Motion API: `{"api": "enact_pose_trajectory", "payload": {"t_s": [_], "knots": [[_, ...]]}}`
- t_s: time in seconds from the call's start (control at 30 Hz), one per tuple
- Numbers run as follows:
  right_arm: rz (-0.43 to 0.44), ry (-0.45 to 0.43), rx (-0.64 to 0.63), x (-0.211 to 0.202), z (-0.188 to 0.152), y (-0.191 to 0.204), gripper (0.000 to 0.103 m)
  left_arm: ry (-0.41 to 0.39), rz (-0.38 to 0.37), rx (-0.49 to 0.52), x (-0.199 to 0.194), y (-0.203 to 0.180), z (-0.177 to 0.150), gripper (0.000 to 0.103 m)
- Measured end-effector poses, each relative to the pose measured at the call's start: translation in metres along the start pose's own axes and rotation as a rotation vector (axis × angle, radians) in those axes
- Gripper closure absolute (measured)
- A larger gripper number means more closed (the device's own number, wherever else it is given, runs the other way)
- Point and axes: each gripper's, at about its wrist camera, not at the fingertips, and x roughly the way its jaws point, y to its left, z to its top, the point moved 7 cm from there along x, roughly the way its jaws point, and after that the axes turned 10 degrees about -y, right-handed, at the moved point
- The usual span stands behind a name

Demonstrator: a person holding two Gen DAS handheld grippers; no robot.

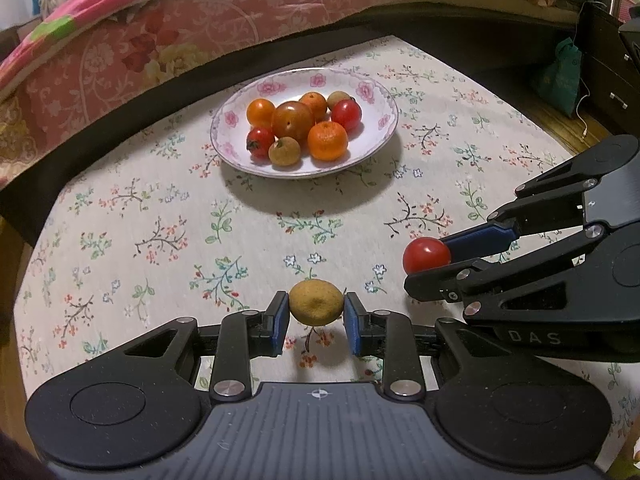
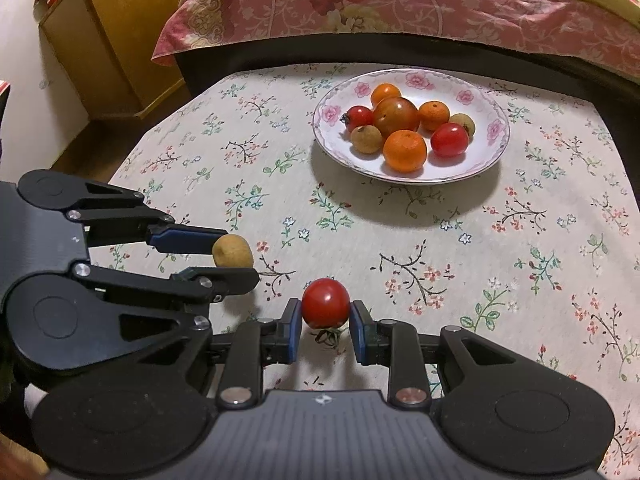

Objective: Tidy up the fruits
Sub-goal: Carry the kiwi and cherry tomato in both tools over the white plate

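Left wrist view first: the left tool (image 1: 316,312) has its blue pads clamped on a small tan-brown round fruit (image 1: 316,307), looks like a longan or something similar, held just above the floral-cloth bench (image 1: 160,240). Over to the right of that same shot, the right tool (image 1: 430,268) is pinching a red cherry tomato (image 1: 426,255) between its fingers.

The right wrist camera confirms it, tomato squeezed between the pads, stem bits hanging under it, and the left tool shows up at the left edge with the brown fruit at its tips. So both tools are closed on a fruit, side by side, near each other but not touching.

Farther back on the bench sits a white plate with pink flowers on the rim (image 1: 362,90). Piled in it: a big orange-brown tomato (image 1: 293,120) in the middle, three little mandarins, two red cherry tomatoes and two more of the brown fruits, all bunched up touching each other.

Behind the bench there's a bed with a pink floral cover (image 1: 240,12), and a wooden cabinet (image 2: 116,36) shows at the left in the right wrist view.
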Motion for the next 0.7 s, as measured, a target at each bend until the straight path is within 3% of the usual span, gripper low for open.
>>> {"api": "enact_pose_trajectory", "payload": {"t_s": [0.7], "knots": [[-0.018, -0.022, 0.011, 0.0, 0.008, -0.006, 0.075, -0.023, 0.01, 0.015, 0.003, 0.003, 0.011, 0.068]]}}
